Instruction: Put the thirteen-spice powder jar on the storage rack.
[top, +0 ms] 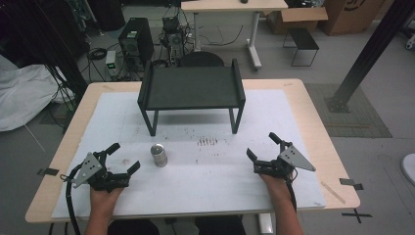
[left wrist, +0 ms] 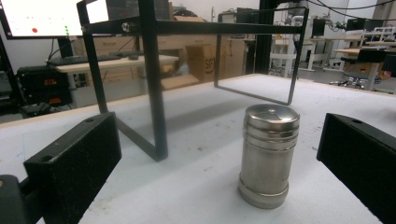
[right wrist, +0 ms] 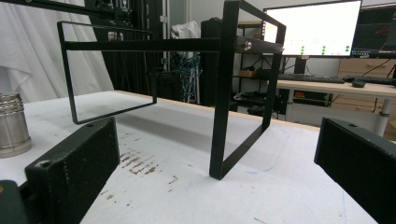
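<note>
While both grippers rest wide open on the table, a steel canister (top: 158,155) stands upright between them.

The left gripper (top: 121,161) holds nothing and lies at about nine o'clock of the canister; the right gripper (top: 261,153), also empty, sits well apart at three o'clock. The black shelf (top: 191,88) stands at twelve. A likely grasp: centre the left jaws on the canister's mid-body, level, closing gently. No legible label; carton lettering behind is unreadable.

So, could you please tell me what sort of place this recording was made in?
Most likely a robotics or computer lab: a desktop tower with tangled cables sits on the floor behind the table, lit monitors stand on desks, and cardboard boxes are stacked by the far wall.
</note>
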`<state>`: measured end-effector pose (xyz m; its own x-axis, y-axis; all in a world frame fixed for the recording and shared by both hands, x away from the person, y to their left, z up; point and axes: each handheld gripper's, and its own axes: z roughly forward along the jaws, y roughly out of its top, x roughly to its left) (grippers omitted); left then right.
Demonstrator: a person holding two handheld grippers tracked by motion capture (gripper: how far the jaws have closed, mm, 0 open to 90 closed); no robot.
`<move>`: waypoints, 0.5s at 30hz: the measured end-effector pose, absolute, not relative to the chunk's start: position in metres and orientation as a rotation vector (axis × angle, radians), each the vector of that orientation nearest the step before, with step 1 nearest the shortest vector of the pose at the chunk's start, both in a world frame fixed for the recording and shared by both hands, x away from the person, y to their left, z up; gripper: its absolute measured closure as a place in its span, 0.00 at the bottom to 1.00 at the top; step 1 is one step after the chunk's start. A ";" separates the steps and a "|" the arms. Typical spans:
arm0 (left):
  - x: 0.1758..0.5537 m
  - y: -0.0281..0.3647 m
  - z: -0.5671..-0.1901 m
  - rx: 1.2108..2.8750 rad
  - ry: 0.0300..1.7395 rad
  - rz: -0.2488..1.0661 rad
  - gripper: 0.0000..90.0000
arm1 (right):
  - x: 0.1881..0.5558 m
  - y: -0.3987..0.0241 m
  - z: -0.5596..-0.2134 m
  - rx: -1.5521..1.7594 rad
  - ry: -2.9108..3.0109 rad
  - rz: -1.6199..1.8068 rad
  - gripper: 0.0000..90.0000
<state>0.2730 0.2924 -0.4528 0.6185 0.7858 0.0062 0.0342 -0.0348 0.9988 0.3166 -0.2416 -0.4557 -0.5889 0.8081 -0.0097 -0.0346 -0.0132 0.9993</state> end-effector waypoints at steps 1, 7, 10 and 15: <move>0.273 0.292 -0.453 1.500 0.722 0.699 0.00 | 0.317 -0.242 -0.456 0.815 1.623 1.674 0.00; 0.273 0.292 -0.453 1.500 0.722 0.700 0.00 | 0.317 -0.242 -0.456 0.816 1.624 1.675 0.00; 0.273 0.292 -0.453 1.499 0.720 0.700 0.00 | 0.317 -0.242 -0.456 0.817 1.623 1.676 0.00; 0.273 0.292 -0.453 1.499 0.721 0.699 0.00 | 0.317 -0.242 -0.456 0.817 1.621 1.678 0.00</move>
<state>0.2727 0.2924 -0.4528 0.6186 0.7857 0.0078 0.0319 -0.0350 0.9989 0.3166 -0.2420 -0.4558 -0.5894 0.8078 -0.0067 -0.0348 -0.0172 0.9992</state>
